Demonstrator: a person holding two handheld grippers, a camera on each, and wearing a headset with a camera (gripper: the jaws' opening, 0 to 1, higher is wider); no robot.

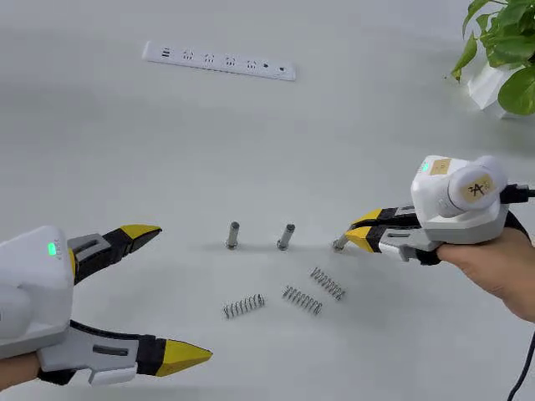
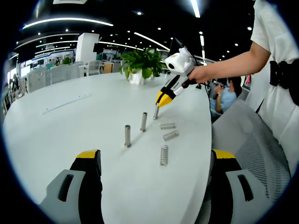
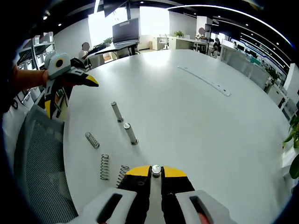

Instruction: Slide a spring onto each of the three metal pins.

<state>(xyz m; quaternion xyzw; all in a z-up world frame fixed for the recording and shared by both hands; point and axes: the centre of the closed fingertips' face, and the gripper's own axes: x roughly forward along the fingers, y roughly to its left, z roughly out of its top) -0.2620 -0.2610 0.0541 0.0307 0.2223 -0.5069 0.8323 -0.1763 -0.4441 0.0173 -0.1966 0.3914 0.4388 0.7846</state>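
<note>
Closest to us, bottom left in the head view, is the white left gripper [image 1: 184,292]. Its black, yellow-tipped jaws are spread wide with nothing between them, hanging over the plain white table [image 1: 100,150].

Over on the right, a hand holds the right gripper [image 1: 349,236], which has the same white body and yellow tips. It's pinched tight on a short grey metal pin [image 1: 339,244]. In the right gripper view we can see the pin's round top poking out between the closed jaws. Its lower end sits down at the table surface, but we can't tell if it's actually touching.

The other two pins stand upright on the table in a row to its left: the middle pin [image 1: 286,236] and the left pin [image 1: 232,236], well apart from each other.

Just in front of the row, three small coiled wire springs lie flat, apart from the pins: the left spring [image 1: 243,307], middle spring [image 1: 302,300] and right spring [image 1: 327,283].

Way at the back there's a long white power strip [image 1: 219,61], plus a leafy green plant [image 1: 501,42] in the far right corner.
</note>
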